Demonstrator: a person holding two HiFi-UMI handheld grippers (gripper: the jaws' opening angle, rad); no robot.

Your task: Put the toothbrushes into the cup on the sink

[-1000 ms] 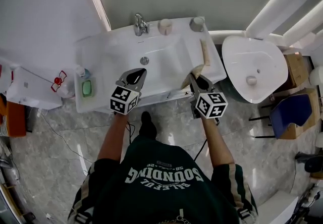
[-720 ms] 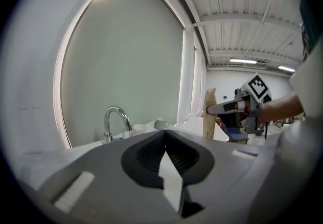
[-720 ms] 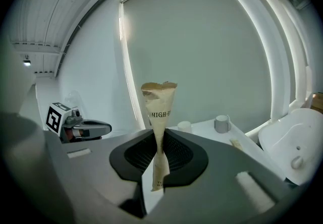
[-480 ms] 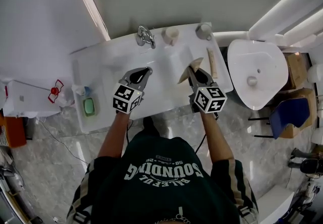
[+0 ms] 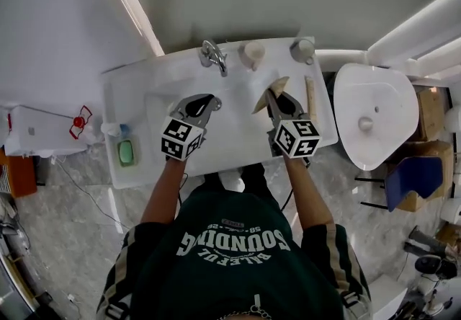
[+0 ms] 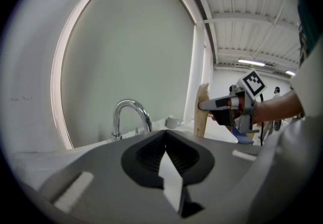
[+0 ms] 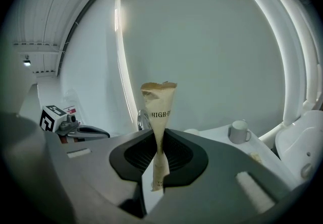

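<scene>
a person [image 5: 234, 254] in a dark printed shirt is seen from above, standing at a white sink [image 5: 137, 95] set against a pale wall. a second white fixture [image 5: 385, 99] is placed just right of the sink.

a gripper is held out in each hand over the basin. the left gripper [image 6: 165, 132] is closed tip to tip, with nothing caught between its jaws. the right gripper [image 7: 160, 132] is clamped narrowly on a toothbrush [image 7: 159, 104] in a tan paper wrapper. the wrapper is pinched near its lower end, and its wider torn top is stood upright above the jaws. print can be seen on it but is cut off.

a chrome faucet [image 5: 211, 54] is fixed at the back edge of the sink. a cream cup [image 5: 252, 54] is set just right of the faucet, and a grey mug [image 5: 302, 50] is set at the back right corner. the held toothbrush is kept over the basin, apart from both.

a second wrapped toothbrush [image 5: 310, 99] is laid flat on the right ledge, just beside the right gripper. a green soap dish [image 5: 127, 152] is placed at the front left corner.
</scene>
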